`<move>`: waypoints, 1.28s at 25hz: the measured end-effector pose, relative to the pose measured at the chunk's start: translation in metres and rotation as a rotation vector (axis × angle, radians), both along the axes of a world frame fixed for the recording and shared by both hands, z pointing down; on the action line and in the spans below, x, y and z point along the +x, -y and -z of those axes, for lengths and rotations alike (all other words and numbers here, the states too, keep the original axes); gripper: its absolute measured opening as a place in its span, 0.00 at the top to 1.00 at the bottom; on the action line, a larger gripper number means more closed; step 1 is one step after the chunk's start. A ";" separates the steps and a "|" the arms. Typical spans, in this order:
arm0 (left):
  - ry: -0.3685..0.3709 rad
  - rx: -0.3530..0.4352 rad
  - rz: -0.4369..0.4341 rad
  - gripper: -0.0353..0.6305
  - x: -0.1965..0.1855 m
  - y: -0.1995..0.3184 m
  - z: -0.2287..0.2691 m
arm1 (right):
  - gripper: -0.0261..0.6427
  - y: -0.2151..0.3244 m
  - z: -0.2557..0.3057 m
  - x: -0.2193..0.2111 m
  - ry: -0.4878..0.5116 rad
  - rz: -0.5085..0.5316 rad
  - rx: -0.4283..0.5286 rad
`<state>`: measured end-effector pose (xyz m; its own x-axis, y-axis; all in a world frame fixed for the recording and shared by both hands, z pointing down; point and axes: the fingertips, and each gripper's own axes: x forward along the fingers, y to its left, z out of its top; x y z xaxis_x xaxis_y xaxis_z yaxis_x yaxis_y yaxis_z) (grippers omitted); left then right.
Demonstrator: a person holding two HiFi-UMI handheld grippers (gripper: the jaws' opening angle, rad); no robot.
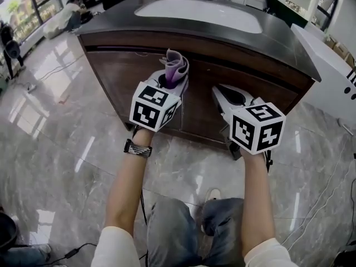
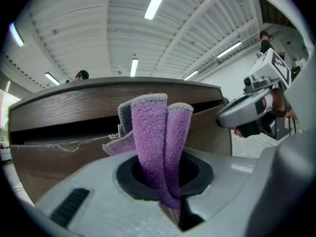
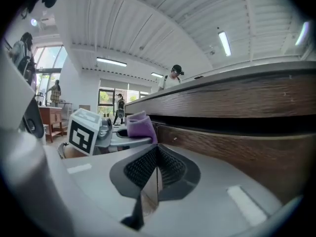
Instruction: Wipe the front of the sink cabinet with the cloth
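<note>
A purple cloth (image 1: 175, 67) sticks up folded from my left gripper (image 1: 171, 78), whose jaws are shut on it. The cloth (image 2: 159, 143) stands just in front of the dark wood front of the sink cabinet (image 1: 211, 99), near the gap under the countertop; whether it touches the wood I cannot tell. My right gripper (image 1: 225, 95) is held beside it to the right, shut with nothing between its jaws, tip close to the cabinet front. From the right gripper view the cloth (image 3: 140, 125) shows at the left, above the left gripper's marker cube (image 3: 86, 130).
The dark countertop (image 1: 278, 38) holds a white sink basin (image 1: 200, 13) and overhangs the cabinet. Glossy marble floor (image 1: 61, 143) surrounds it. A cable (image 1: 328, 199) lies at the right. White furniture (image 1: 334, 71) stands to the right. People sit far back left (image 1: 69, 15).
</note>
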<state>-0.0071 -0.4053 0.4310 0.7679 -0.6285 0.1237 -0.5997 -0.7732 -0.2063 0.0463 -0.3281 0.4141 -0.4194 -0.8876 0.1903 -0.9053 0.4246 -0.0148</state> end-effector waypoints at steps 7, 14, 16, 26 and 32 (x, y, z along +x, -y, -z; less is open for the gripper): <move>-0.020 -0.017 0.025 0.87 -0.006 0.012 -0.014 | 0.95 0.029 0.003 -0.009 -0.037 -0.005 0.014; -0.016 -0.022 -0.030 0.87 -0.008 0.018 -0.016 | 0.95 0.057 -0.013 -0.020 -0.030 0.007 0.011; -0.011 -0.028 -0.024 0.87 -0.009 0.018 -0.027 | 0.95 0.061 -0.021 -0.023 -0.009 0.023 -0.008; -0.044 -0.190 -0.022 0.87 -0.007 0.022 -0.142 | 0.95 0.073 -0.055 -0.018 0.093 -0.001 -0.073; -0.017 -0.219 -0.011 0.87 -0.004 0.022 -0.182 | 0.95 0.070 -0.082 -0.047 -0.023 0.071 -0.077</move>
<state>-0.0112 -0.4275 0.6133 0.7779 -0.5792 0.2437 -0.5925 -0.8052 -0.0226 -0.0007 -0.3979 0.4963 -0.4753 -0.8383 0.2672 -0.8736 0.4858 -0.0299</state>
